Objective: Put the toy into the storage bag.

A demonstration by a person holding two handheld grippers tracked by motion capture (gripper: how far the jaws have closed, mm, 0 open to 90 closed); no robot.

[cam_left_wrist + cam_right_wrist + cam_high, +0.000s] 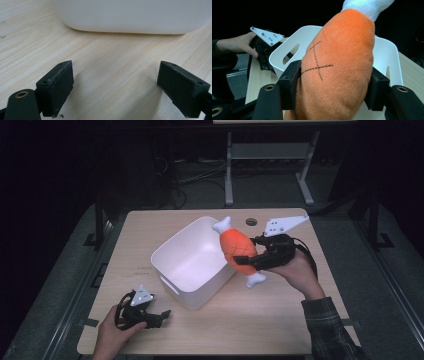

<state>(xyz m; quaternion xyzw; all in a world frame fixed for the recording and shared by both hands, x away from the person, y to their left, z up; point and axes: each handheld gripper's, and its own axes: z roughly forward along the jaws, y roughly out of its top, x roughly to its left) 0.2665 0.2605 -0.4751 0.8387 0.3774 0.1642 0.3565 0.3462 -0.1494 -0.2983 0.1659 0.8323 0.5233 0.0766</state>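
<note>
Your right gripper (252, 257) clamps the orange plush drumstick (238, 247) just above the white bin's (172, 247) right rim, its long axis tilted along that edge; the bin lies left. Your left gripper (159, 316) rests spread, empty, on the table (280, 320).

Left hand-held gripper (159, 316) low, jaws apart, right hand-held gripper (248, 257) raised, clamped

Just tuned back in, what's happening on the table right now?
The right gripper is shut on an orange plush drumstick, holding it up at the rim of the white bin, not yet inside. The left gripper rests open on the table just in front of the bin, holding nothing.
</note>
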